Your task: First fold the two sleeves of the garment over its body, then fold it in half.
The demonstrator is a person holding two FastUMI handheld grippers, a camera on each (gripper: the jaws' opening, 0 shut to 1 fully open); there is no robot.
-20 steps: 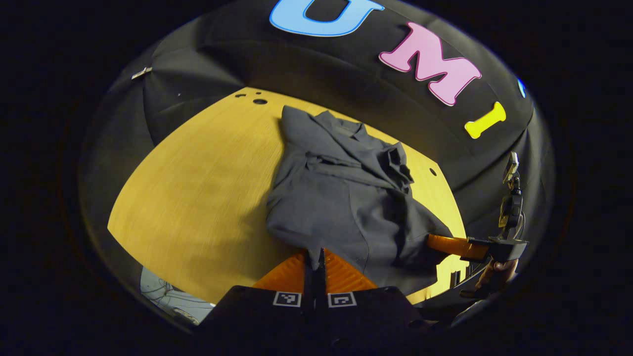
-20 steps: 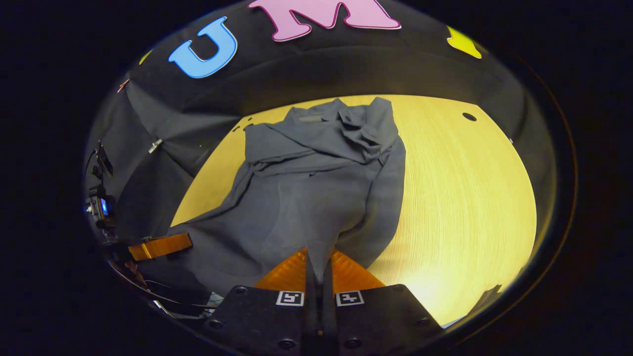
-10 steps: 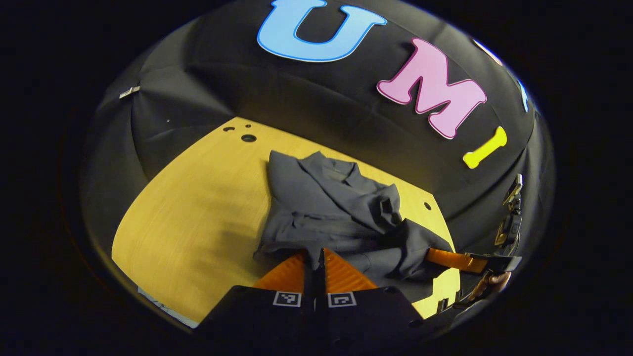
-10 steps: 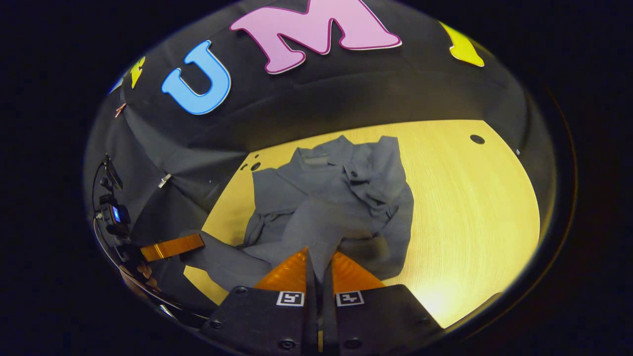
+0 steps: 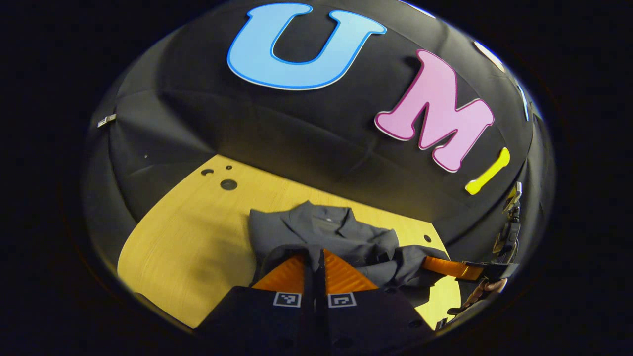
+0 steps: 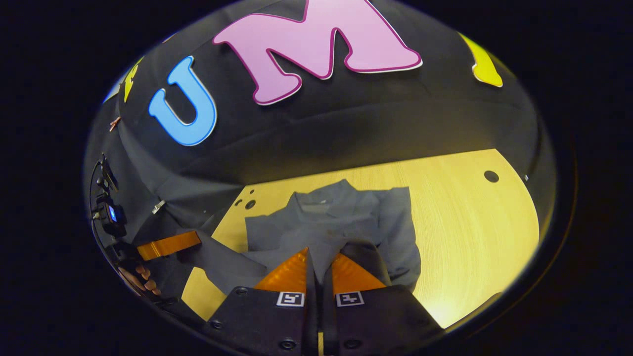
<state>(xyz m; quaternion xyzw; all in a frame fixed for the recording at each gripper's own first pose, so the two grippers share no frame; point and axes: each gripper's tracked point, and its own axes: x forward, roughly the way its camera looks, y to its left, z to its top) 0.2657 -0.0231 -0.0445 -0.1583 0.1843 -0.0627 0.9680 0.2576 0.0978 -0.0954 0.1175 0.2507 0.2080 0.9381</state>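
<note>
Left gripper view rides low behind the left claw [image 5: 315, 257], close over the bench [image 5: 188, 232], facing the booth's back wall; right gripper view likewise behind the right claw [image 6: 319, 257]; both share the grey garment [image 5: 326, 232] and bench top.

Bare table [image 6: 474, 232] beside garment [image 6: 395, 222]

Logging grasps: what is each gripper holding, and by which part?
Both the left gripper and the right gripper pinch the grey garment at its lower hem edge.
</note>
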